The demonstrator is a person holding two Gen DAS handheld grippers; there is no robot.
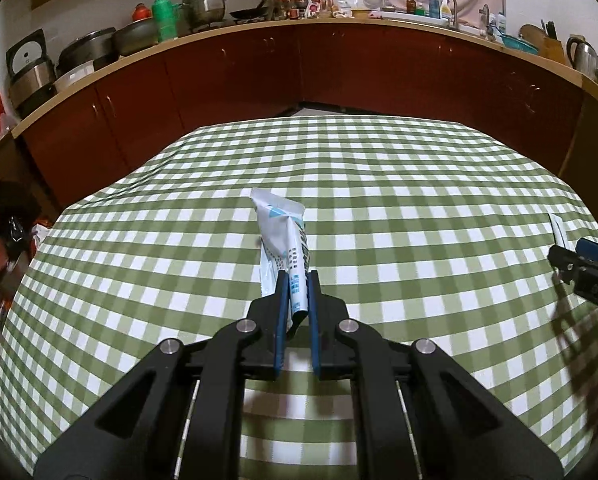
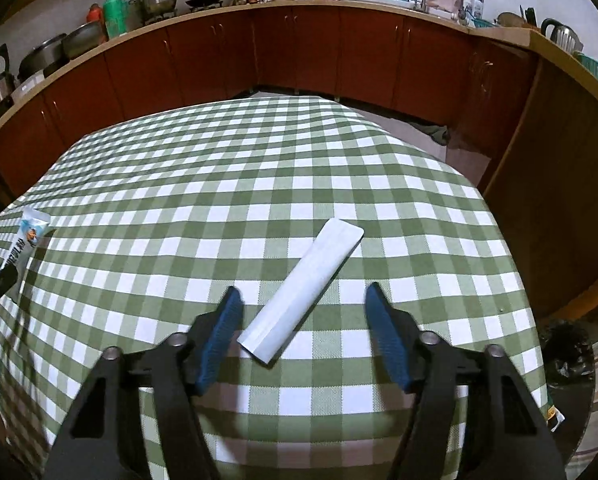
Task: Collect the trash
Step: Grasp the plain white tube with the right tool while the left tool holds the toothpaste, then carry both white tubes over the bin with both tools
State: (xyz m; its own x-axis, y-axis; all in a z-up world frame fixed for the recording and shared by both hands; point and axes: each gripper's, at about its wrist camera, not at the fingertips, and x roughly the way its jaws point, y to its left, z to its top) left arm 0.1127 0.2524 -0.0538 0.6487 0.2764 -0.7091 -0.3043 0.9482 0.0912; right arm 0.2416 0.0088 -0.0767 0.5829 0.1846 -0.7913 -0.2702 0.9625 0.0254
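Left tool [image 1: 297, 280]: nearest the lens in the left wrist view, its blue pads pinched nearly together on the lower end of a crumpled white-and-blue wrapper [image 1: 285, 248], which stands up from the grip, clear of the cloth.
Right tool [image 2: 303, 300]: jaws about half apart, pads on either side of a flat white packet [image 2: 303, 292] and not touching it; nothing is held.
White packet: lies flat on the green-checked counter [image 2: 259, 168], slanting from near left to far right, its near end between the two pads.
Wrapper, seen from the right: at the far left edge of the right wrist view, raised in the left tool, well apart from the packet.
Surroundings: dark red kitchen cabinets [image 1: 235, 72] beyond the far edge of the counter, with pots and bottles on the worktop above them. A dark bag-like shape shows low at the right in the right wrist view; too dim to say what it is.
Step in hand: one piece of trash looks secured on the left; the right side is lined up to take the second.
Next move calls for: lowering the right pads to the cloth and closing squarely across the packet's narrow width, since a thin, flat packet may slide or slip out from under the pads.
Left side meanwhile: needs only a steady pinch until a bin is reached.
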